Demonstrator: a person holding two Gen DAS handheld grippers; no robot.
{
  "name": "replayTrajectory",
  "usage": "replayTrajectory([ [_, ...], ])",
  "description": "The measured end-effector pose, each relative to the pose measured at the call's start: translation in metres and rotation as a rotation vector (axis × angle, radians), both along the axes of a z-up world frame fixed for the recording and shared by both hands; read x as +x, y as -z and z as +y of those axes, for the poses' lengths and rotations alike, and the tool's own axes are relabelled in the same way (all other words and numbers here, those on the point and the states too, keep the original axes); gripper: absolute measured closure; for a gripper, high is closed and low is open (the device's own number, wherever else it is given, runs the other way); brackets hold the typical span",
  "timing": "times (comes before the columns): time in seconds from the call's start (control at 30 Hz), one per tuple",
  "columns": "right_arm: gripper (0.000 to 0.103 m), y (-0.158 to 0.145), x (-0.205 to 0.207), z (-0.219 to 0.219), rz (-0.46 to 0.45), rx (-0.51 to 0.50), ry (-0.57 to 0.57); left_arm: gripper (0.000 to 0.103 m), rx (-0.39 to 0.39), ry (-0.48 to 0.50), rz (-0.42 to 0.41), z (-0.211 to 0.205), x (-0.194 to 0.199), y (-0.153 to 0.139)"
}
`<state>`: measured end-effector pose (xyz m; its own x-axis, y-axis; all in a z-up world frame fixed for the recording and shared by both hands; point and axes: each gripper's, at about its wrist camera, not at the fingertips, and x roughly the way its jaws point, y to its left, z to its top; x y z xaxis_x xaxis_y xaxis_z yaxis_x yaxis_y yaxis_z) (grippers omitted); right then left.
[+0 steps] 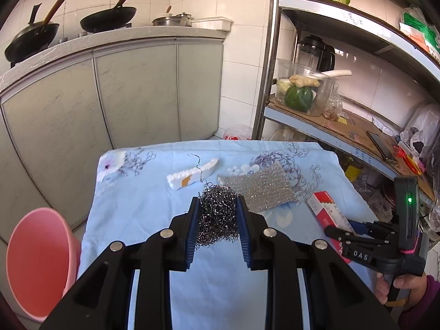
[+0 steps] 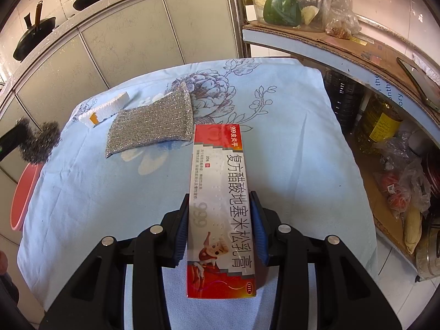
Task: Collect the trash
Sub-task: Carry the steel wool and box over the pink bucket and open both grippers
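Note:
My left gripper [image 1: 217,206] is shut on a grey steel wool ball [image 1: 217,217], held above the blue flowered cloth [image 1: 143,214]. In the right wrist view that steel wool ball [image 2: 41,143] hangs at the left edge, over the pink bin [image 2: 23,195]. My right gripper [image 2: 220,203] is shut on a long red and white ointment box [image 2: 220,206], lifted over the cloth [image 2: 96,206]. The left wrist view shows that box [image 1: 327,209] and the right gripper [image 1: 343,228] at the right. A silver scouring cloth [image 2: 152,125] and a white foam piece [image 2: 106,108] lie on the cloth.
The pink bin [image 1: 38,261] stands left of the table. Grey cabinets [image 1: 110,90] with woks [image 1: 108,18] run behind. A metal rack [image 1: 343,126] with vegetables, cardboard and bags stands on the right. A hand [image 1: 404,288] holds the right gripper's handle.

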<state>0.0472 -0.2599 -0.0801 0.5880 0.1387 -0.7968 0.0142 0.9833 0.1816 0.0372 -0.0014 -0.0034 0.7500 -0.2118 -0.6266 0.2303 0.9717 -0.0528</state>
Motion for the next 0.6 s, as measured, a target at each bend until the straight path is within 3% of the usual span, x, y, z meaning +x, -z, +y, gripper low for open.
replayTrajectory([
  [0.33,0.063,-0.001,-0.007,0.002,-0.005,-0.01,0.017,0.077,-0.027,-0.039,0.004,0.023,-0.027,0.004],
  [0.6,0.063,-0.018,-0.026,0.026,-0.053,0.04,-0.075,0.077,-0.049,-0.096,-0.021,0.047,-0.044,0.001],
])
